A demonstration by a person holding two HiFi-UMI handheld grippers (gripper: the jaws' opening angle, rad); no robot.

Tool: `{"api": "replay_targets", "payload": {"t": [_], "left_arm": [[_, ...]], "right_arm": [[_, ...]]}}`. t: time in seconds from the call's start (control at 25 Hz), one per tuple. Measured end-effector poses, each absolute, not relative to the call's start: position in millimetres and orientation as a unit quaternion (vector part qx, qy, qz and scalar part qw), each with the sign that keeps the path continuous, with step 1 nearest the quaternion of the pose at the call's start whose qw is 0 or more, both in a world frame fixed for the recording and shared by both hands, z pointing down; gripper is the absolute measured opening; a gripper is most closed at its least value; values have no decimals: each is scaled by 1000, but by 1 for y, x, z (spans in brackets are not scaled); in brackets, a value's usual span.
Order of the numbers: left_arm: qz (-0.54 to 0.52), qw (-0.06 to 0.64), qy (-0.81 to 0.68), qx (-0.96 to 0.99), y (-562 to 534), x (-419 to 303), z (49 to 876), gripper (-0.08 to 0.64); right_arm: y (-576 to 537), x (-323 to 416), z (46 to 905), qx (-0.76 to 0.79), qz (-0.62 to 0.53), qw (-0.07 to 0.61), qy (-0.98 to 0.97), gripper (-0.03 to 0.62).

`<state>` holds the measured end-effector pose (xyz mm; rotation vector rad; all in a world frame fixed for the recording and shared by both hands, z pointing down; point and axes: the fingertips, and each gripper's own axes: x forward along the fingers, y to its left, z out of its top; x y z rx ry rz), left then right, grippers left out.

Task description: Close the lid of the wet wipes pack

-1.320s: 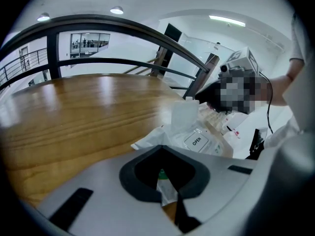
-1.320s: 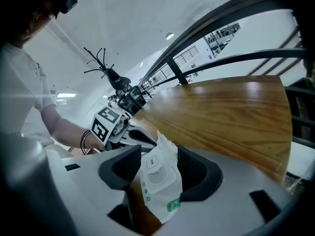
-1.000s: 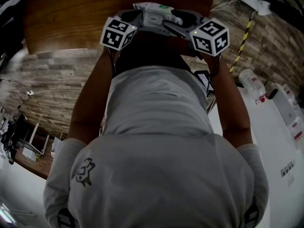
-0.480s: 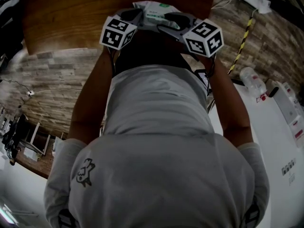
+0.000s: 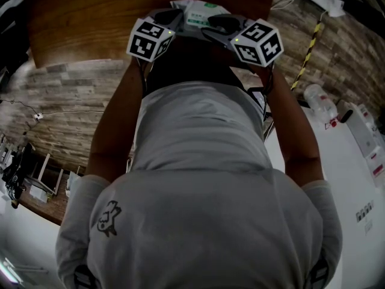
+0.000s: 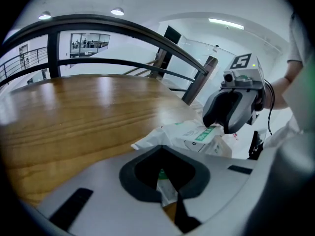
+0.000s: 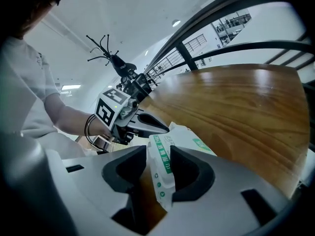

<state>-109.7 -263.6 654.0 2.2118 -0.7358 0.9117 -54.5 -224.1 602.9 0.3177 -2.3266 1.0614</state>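
The wet wipes pack (image 5: 200, 9), white with green print, lies at the near edge of the wooden table (image 5: 90, 23). My left gripper (image 6: 161, 151) is shut on the pack's crinkled end, and a strip of film shows inside its jaws. The pack's body (image 6: 199, 134) lies just beyond. My right gripper (image 7: 158, 152) has the pack's other end (image 7: 162, 176), with its green band, upright between its jaws. Those jaws are closing and lie close to both sides of it. In the head view the two marker cubes (image 5: 150, 39) (image 5: 258, 43) flank the pack. The lid is not clearly visible.
The table's rounded edge (image 7: 290, 181) falls away near my right gripper. A dark metal railing (image 6: 147, 38) runs behind the table. A white counter (image 5: 355, 161) with a bottle (image 5: 317, 104) stands to the right of the person's body (image 5: 198, 179).
The right gripper has moved in toward the pack and tipped a little; its cube has shifted left and its jaws now cover the pack's right end. The left gripper has kept still.
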Motion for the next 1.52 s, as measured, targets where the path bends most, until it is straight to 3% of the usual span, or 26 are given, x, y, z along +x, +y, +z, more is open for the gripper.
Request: {"api": "replay_targets", "payload": {"t": [0.76, 1.52], "left_arm": [[348, 308, -272, 842, -264, -110, 655, 14], [346, 309, -274, 842, -264, -109, 655, 14]], "right_arm": [[-217, -59, 629, 84, 407, 308, -856, 138], [-217, -61, 639, 105, 328, 375, -861, 90]]}}
